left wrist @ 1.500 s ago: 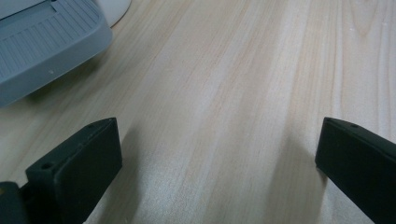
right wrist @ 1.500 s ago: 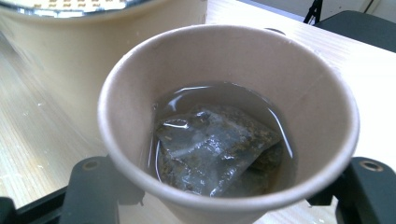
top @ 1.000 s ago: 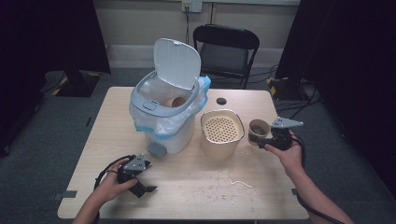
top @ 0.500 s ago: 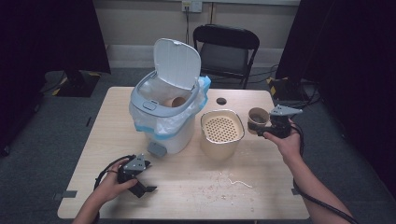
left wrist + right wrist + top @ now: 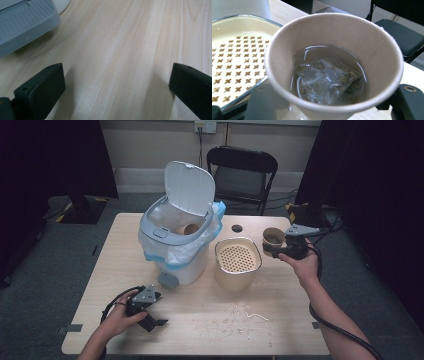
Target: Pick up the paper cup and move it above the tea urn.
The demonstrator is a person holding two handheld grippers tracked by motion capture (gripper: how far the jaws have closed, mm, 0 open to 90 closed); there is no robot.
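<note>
A brown paper cup (image 5: pixel 273 239) (image 5: pixel 334 65) is held above the table's right side by my right gripper (image 5: pixel 278 248), which is shut on it. The cup holds some liquid and a wet tea bag (image 5: pixel 325 81). Just left of it stands a cream container with a perforated strainer top (image 5: pixel 237 258) (image 5: pixel 235 60). A white pedal bin (image 5: pixel 177 237) with a raised lid and a blue-edged liner stands at the table's middle left; another paper cup (image 5: pixel 187 228) lies inside. My left gripper (image 5: pixel 150 312) (image 5: pixel 116 85) rests open on the table near the front left, nothing between its fingers.
The bin's grey pedal (image 5: pixel 166 280) (image 5: pixel 23 23) sticks out just beyond my left gripper. Crumbs and a white scrap (image 5: pixel 250 314) lie on the wooden table (image 5: pixel 260 330) at the front right. A black folding chair (image 5: pixel 242 172) stands behind the table.
My right gripper has lifted the paper cup and carried it up and away from the table's front, to beside the strainer container. The left gripper has stayed where it was.
</note>
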